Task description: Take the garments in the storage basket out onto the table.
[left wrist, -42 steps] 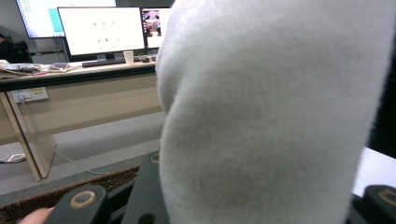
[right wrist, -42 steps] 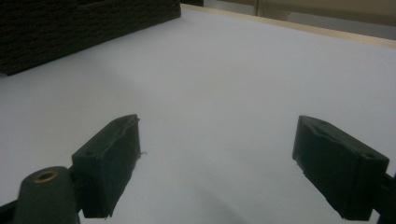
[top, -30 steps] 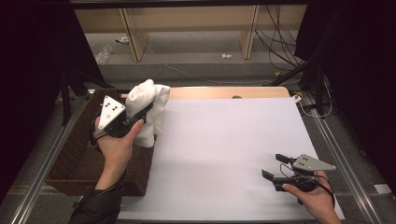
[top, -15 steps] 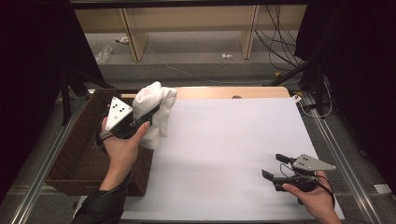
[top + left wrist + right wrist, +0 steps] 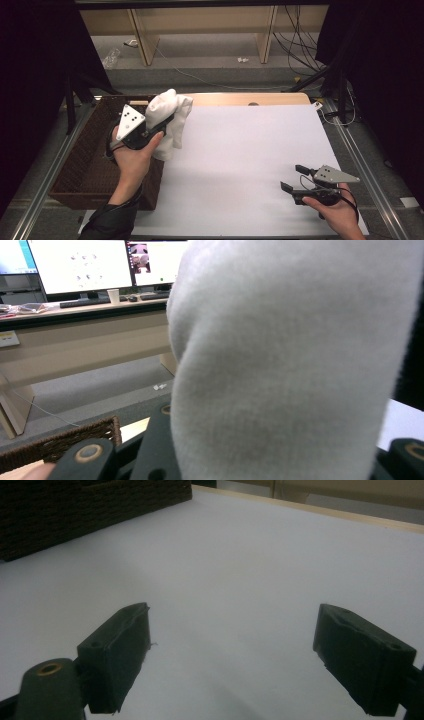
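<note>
At the far left of the high view a dark brown woven wicker basket (image 5: 80, 170) sits at the left edge of the worktop (image 5: 240, 160), which is covered by a white sheet. Above the basket's right rim, the left tongs (image 5: 162, 124) are clamped on a bunched white knitted cloth (image 5: 170, 120), which is held up in the air, clear of the surface, over the line where basket and white sheet meet. The cloth hangs in soft folds down past the person's left hand (image 5: 131, 155). In the left gripper view the same cloth (image 5: 295, 360) rises large between the black jaws, with a corner of the basket (image 5: 65, 440) low at the left and a wooden desk with monitors (image 5: 80, 265) far behind.

Well apart, near the front right corner of the worktop, the right tongs (image 5: 295, 179) rest low over the white sheet, jaws spread wide with nothing between them. The right gripper view shows the two black jaws of these tongs (image 5: 230, 655) far apart above bare white surface, and the basket's dark wall (image 5: 90, 510) at upper left.
</note>
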